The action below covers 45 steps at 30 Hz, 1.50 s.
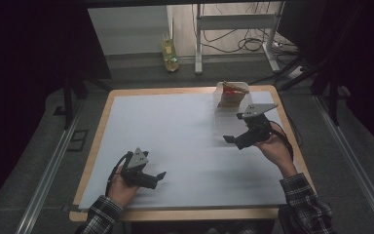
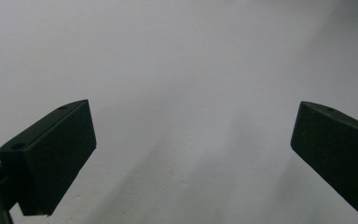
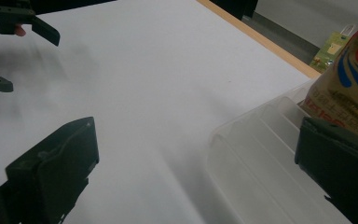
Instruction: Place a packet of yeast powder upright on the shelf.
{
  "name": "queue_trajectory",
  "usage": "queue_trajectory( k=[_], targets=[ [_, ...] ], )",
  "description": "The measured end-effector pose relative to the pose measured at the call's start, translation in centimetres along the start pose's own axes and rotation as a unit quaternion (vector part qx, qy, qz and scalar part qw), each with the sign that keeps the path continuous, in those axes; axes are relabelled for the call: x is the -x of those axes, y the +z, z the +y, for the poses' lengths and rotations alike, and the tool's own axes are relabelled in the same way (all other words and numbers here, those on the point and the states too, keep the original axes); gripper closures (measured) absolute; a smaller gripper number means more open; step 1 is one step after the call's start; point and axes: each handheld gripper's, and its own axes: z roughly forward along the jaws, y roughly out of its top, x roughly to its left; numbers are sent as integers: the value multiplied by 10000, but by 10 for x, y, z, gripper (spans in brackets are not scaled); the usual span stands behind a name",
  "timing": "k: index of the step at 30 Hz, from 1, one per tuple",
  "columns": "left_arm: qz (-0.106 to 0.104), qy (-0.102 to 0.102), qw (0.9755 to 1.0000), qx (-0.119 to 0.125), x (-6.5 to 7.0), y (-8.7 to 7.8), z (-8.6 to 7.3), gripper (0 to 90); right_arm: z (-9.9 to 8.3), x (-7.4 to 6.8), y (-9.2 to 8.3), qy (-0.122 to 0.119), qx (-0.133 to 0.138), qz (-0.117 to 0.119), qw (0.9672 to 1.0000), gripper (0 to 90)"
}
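A clear ridged plastic container (image 1: 220,113) stands at the back right of the white-covered table (image 1: 175,131). A brown and red snack bag (image 1: 231,95) stands upright in its far end. My right gripper (image 1: 234,131) hovers open at the container's near end, one jaw over the white sheet and the other over the container. In the right gripper view the container (image 3: 261,158) lies between the open right gripper (image 3: 196,144) jaws and the bag (image 3: 349,88) rises just beyond the right jaw. My left gripper (image 1: 158,179) rests open near the front edge, with only white sheet between its jaws (image 2: 193,135).
The left gripper (image 3: 9,46) is seen far off across the sheet in the right gripper view. The wooden table rim (image 1: 102,126) frames the sheet. A yellow-green package (image 1: 169,54) and a metal stand (image 1: 233,22) with cables sit on the floor behind the table.
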Motion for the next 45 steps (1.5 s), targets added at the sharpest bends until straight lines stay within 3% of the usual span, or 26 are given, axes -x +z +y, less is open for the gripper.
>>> queue_trajectory(
  k=[14, 31, 45],
  targets=[
    [26, 93, 9999, -28, -1, -2, 0, 1, -15, -15, 6, 219, -16, 113, 9997, 0],
    [-82, -84, 9999, 27, -1, -2, 1, 2, -28, -42, 12, 153, 19, 215, 9996, 0],
    [11, 53, 10000, 15, -2, -3, -1, 2, -48, -59, 11, 69, -90, 210, 9997, 0]
  ],
)
